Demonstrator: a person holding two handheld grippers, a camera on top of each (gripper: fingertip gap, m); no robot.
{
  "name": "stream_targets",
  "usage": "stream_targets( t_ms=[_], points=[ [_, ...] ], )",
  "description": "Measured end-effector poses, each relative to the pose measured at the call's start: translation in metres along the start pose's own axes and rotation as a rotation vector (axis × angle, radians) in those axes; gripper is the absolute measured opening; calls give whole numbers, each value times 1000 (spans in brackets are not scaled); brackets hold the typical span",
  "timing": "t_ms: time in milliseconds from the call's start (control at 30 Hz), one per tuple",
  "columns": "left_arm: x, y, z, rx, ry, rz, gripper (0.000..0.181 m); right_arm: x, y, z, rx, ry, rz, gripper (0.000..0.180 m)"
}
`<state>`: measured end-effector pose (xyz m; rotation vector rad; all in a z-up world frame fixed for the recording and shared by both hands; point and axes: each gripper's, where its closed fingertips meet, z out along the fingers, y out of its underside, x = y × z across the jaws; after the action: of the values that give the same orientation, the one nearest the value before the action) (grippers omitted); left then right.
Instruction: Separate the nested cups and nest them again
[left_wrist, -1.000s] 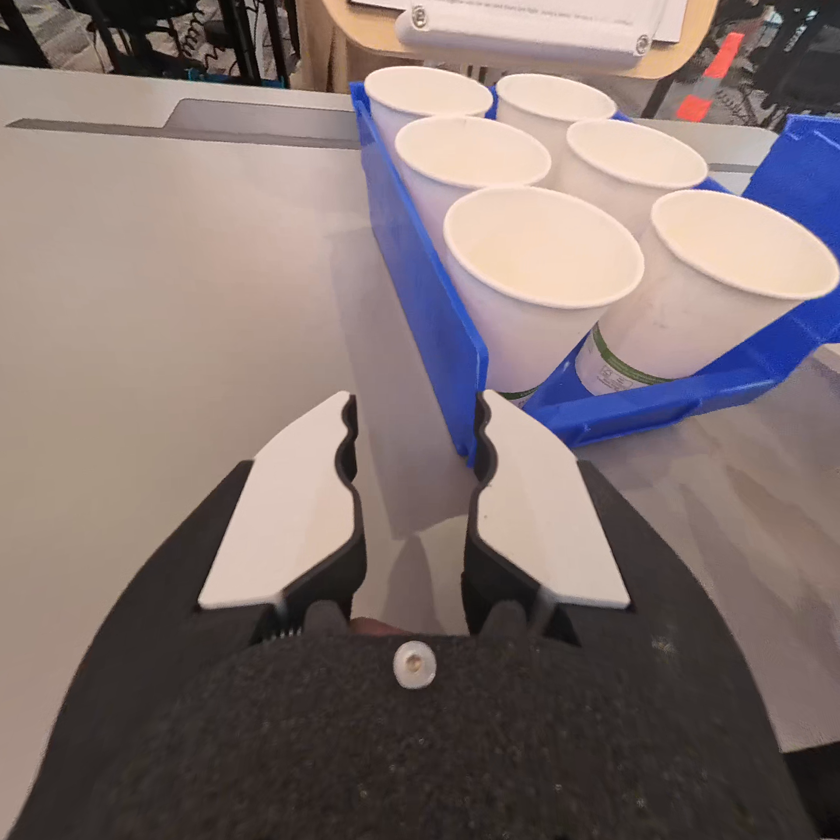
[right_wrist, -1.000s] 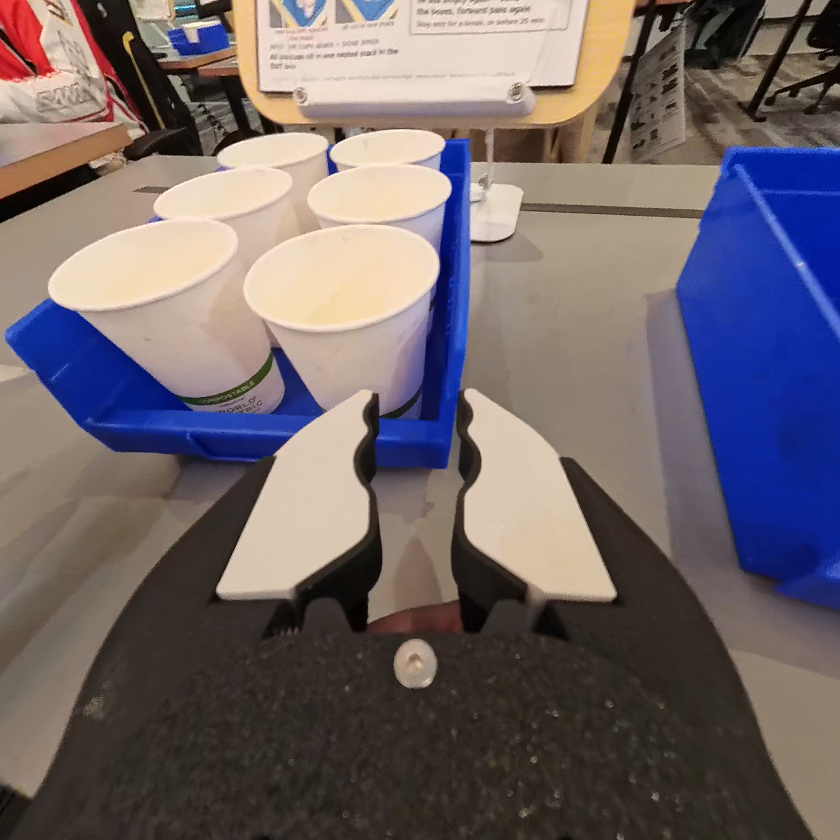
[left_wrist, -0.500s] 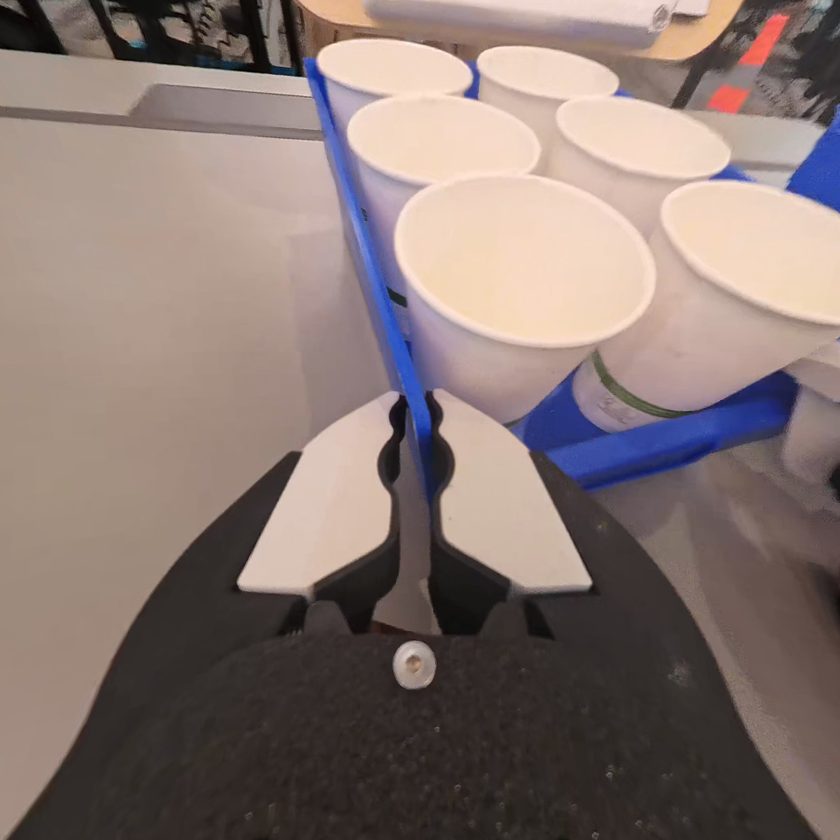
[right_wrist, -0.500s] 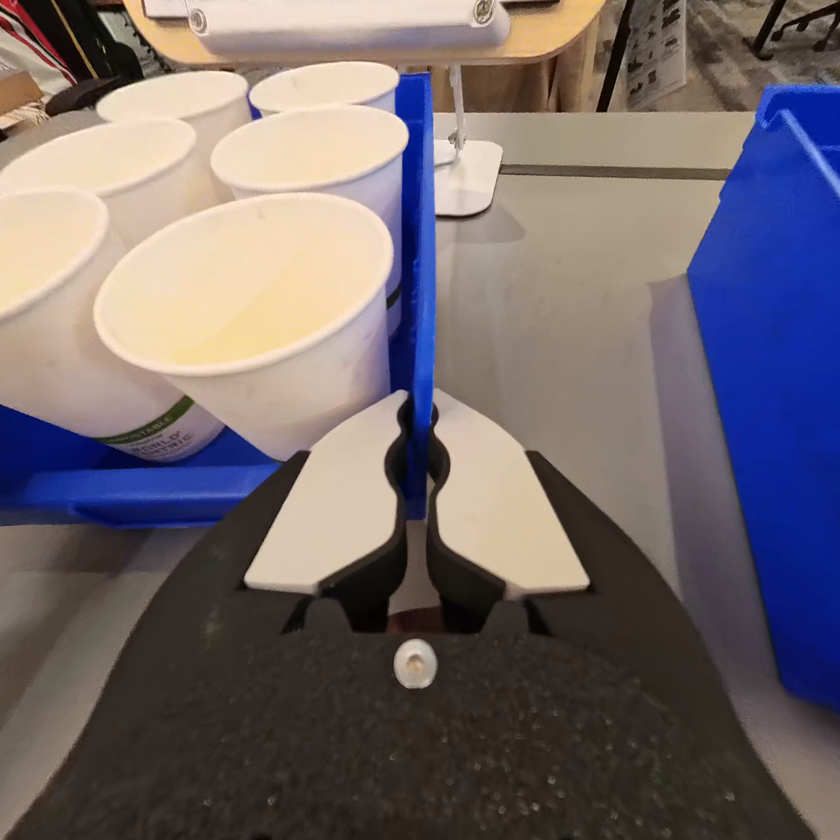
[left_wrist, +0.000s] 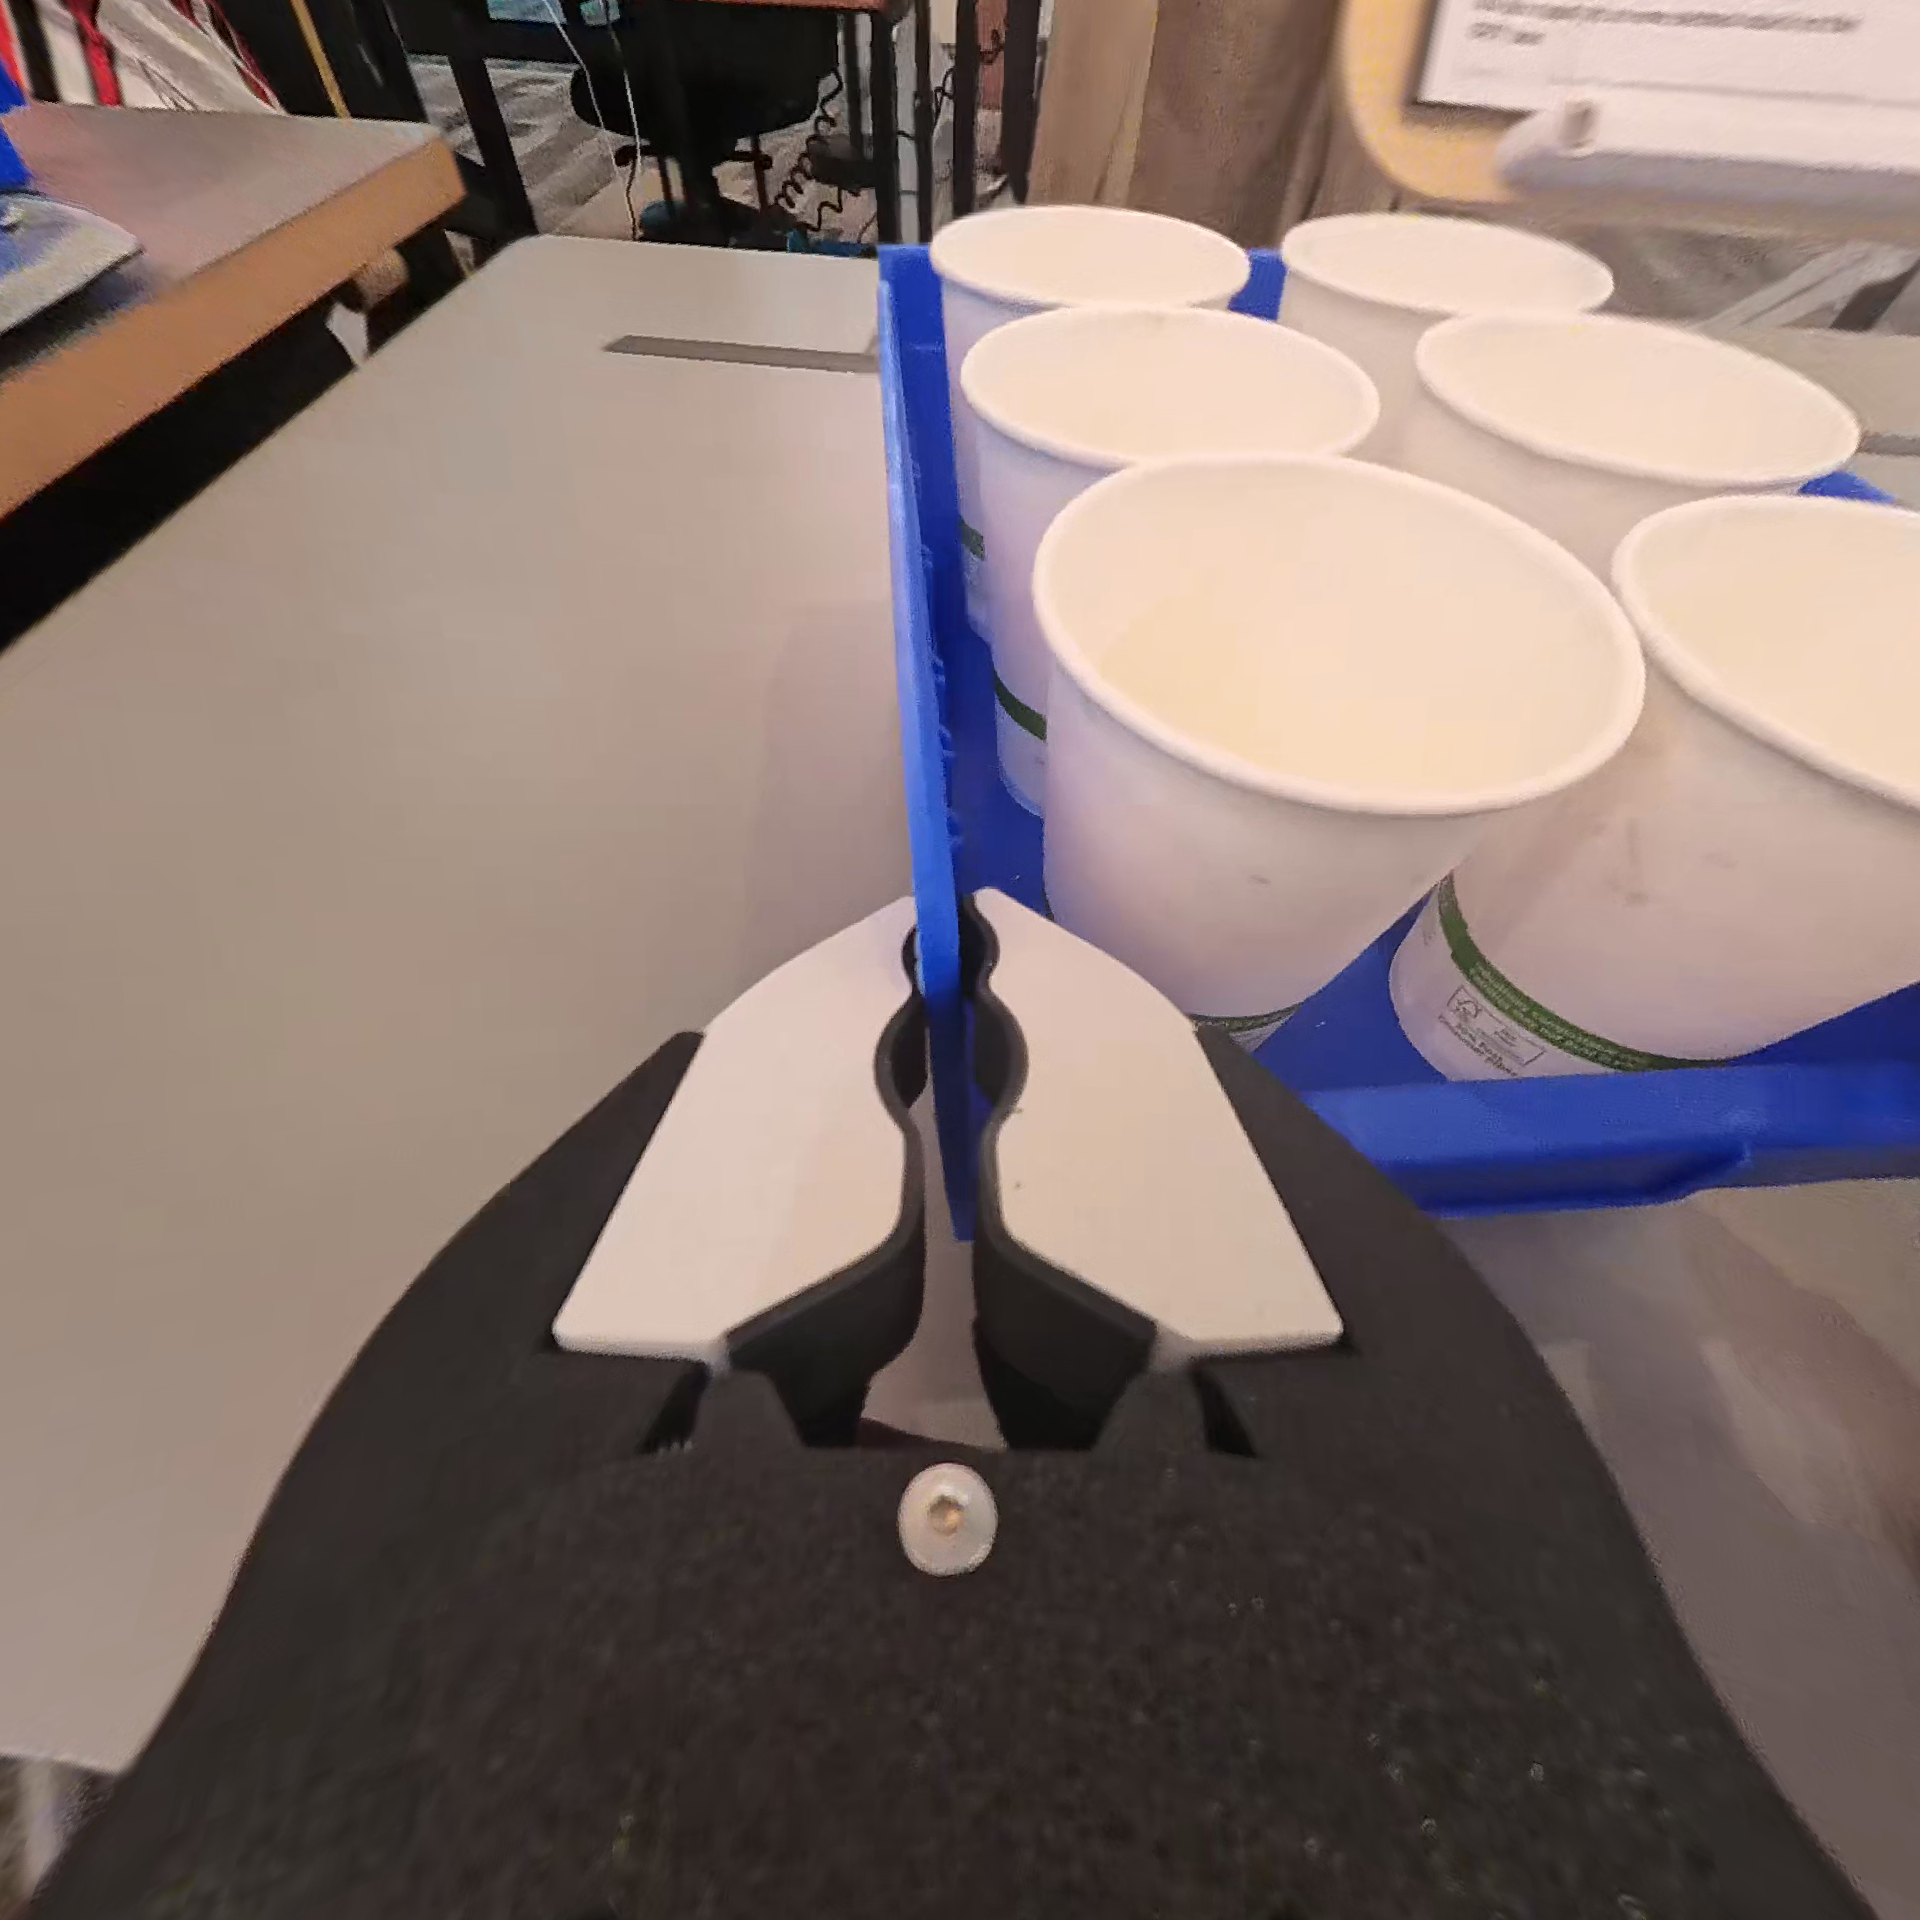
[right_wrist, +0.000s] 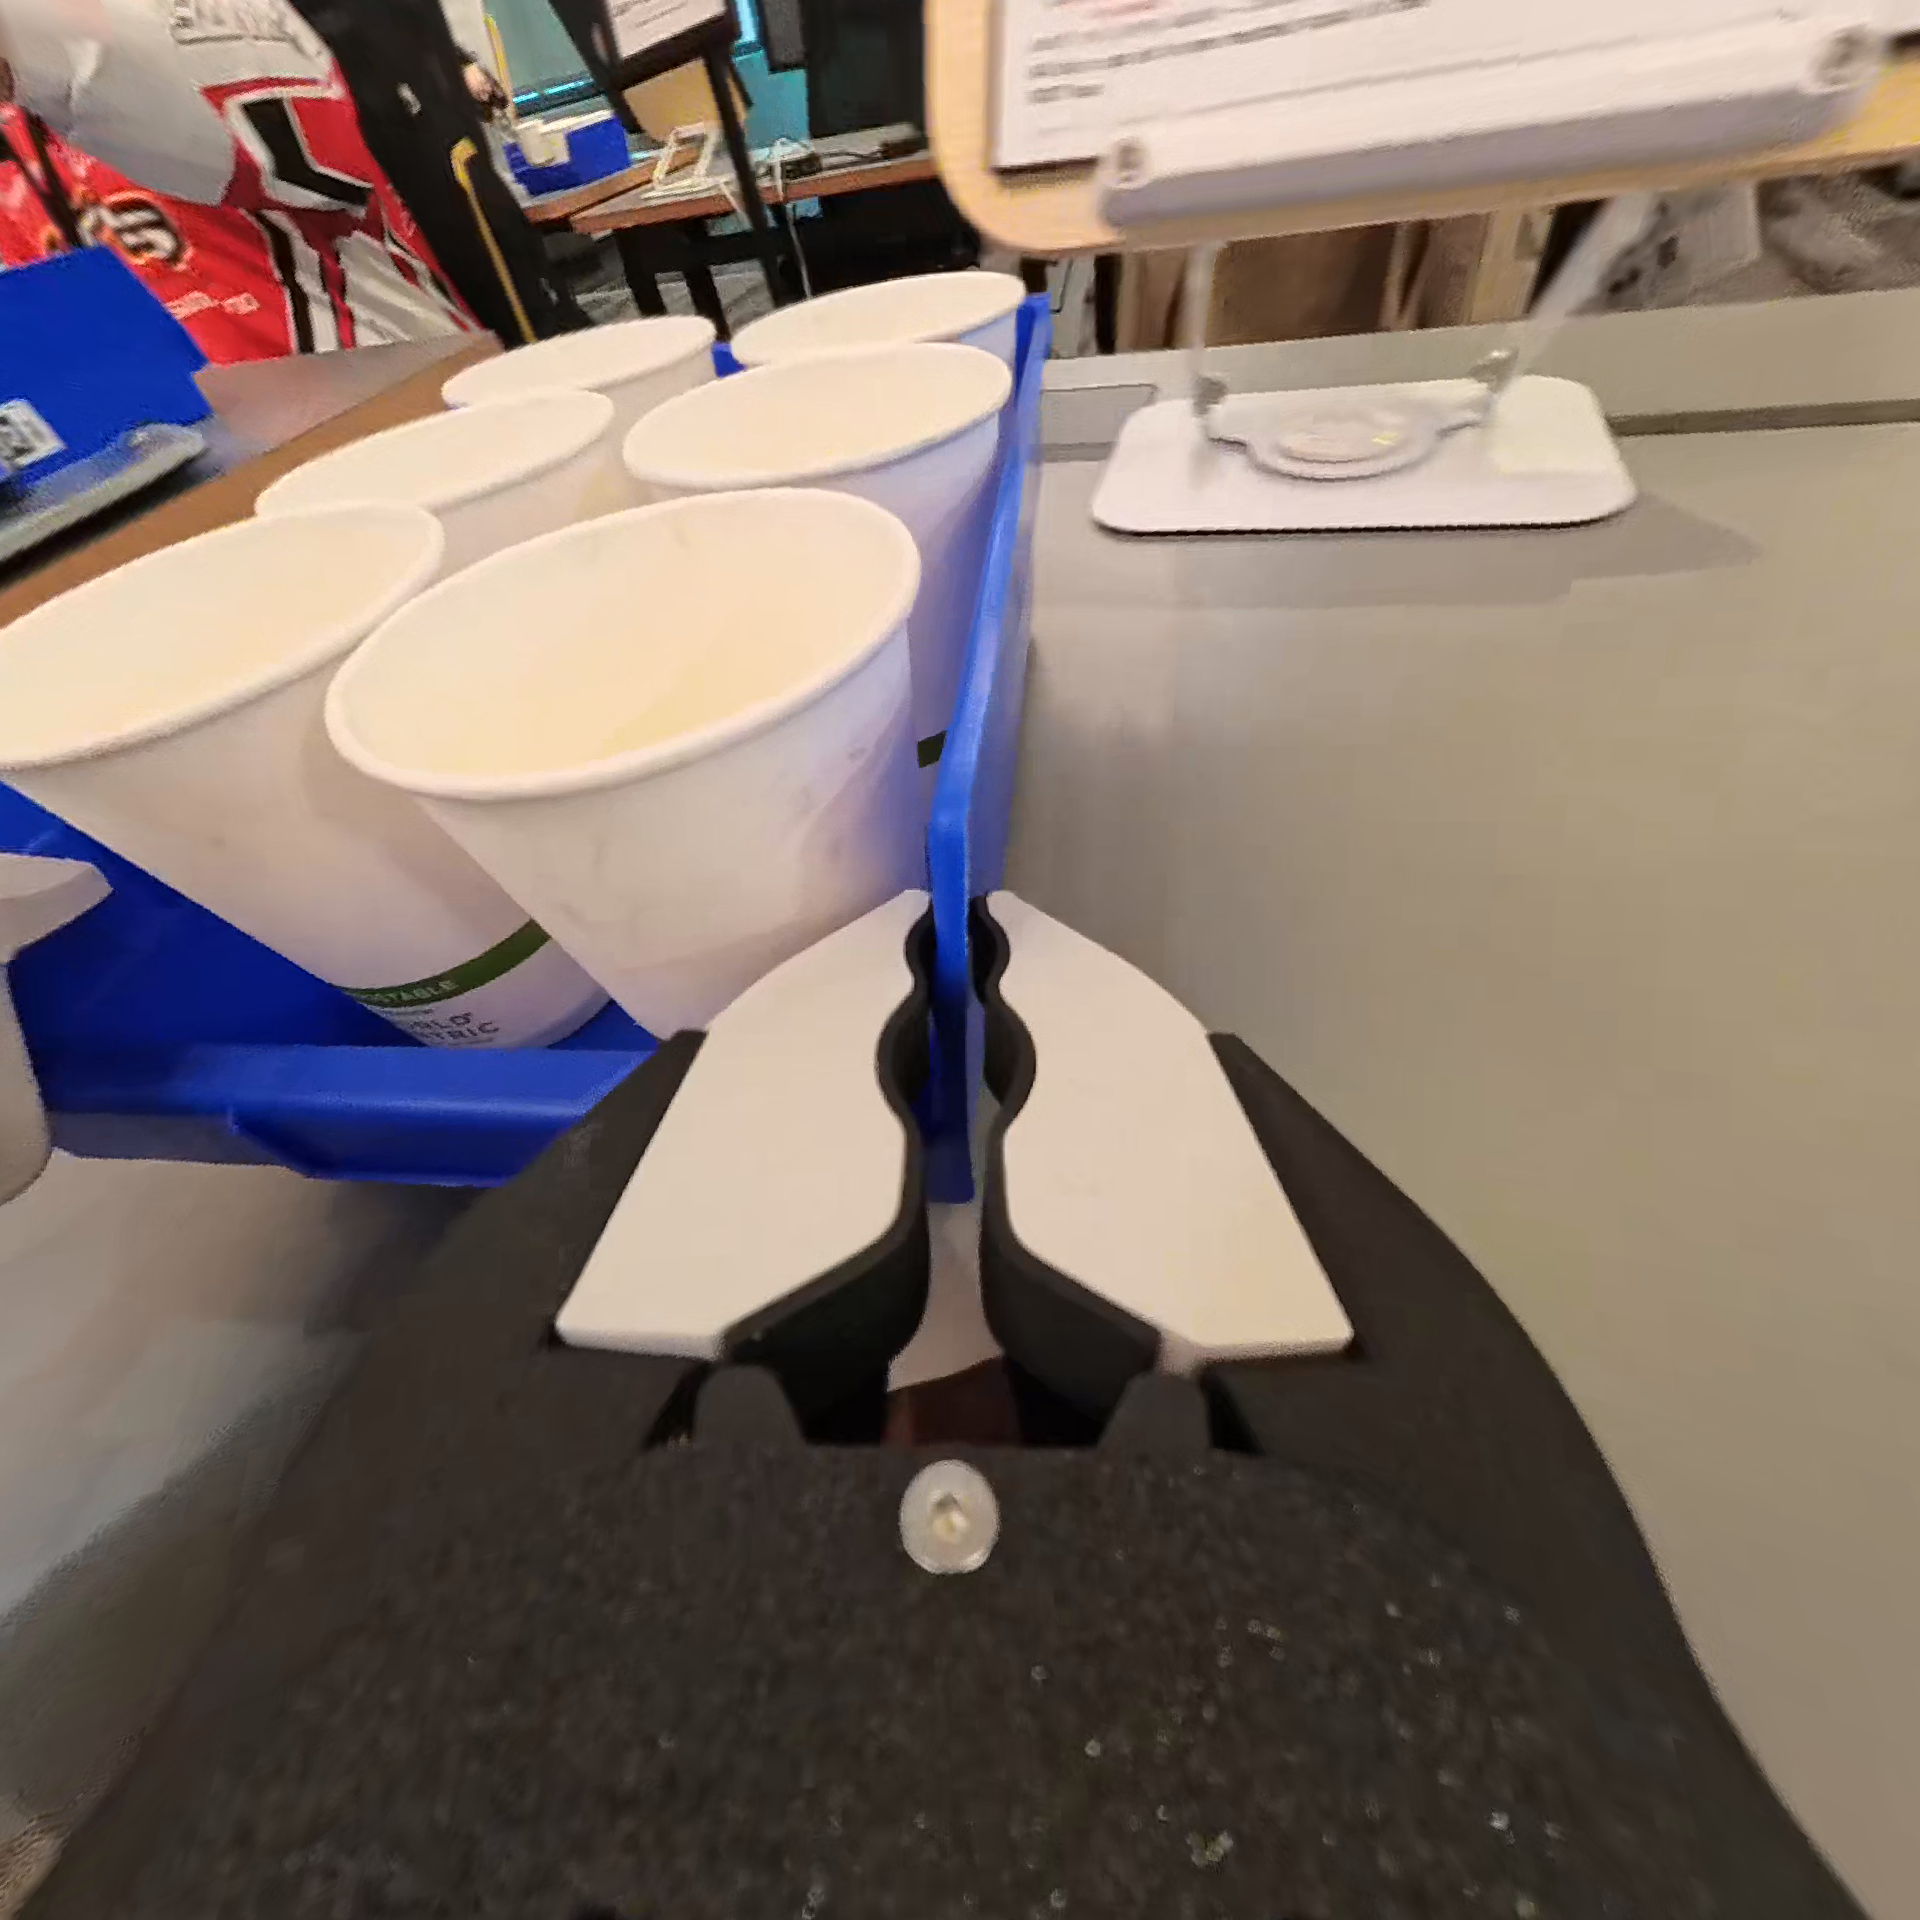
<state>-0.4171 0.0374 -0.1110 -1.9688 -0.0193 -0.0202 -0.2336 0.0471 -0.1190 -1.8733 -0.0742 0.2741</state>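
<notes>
Several white paper cups stand apart and upright in a blue bin; the nearest cup shows in the left wrist view (left_wrist: 1330, 727) and in the right wrist view (right_wrist: 644, 748). My left gripper (left_wrist: 945, 935) is shut on the bin's left wall (left_wrist: 925, 623) at its near end. My right gripper (right_wrist: 951, 914) is shut on the bin's right wall (right_wrist: 997, 582) at its near end. The bin's low front lip (left_wrist: 1621, 1122) shows between them, also in the right wrist view (right_wrist: 312, 1112). The left gripper's finger shows faintly at the right wrist view's left edge.
The grey table (left_wrist: 416, 727) stretches left of the bin and right of it (right_wrist: 1455, 831). A sign stand with a white base (right_wrist: 1361, 468) stands behind on the right. A wooden table (left_wrist: 156, 239) is far left. A person in a red shirt (right_wrist: 208, 177) is in the background.
Both grippers closed from open onto the bin's side walls. The views have since shifted, with the bin seen lower and nearer the table's left part; the second blue bin has left view.
</notes>
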Motion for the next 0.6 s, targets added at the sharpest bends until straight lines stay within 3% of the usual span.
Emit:
stream_targets(
  t_ms=[200,367,600],
  points=[
    [-79,-6,27,2,51,-22,2,-69,4,34,-25,-2,-12,6],
    [-83,-10,49,3,82,52,3,-67,11,48,-71,6,27,6],
    [-87,-9,59,6,89,6,7,-73,13,46,-113,-134,58,13]
  ],
)
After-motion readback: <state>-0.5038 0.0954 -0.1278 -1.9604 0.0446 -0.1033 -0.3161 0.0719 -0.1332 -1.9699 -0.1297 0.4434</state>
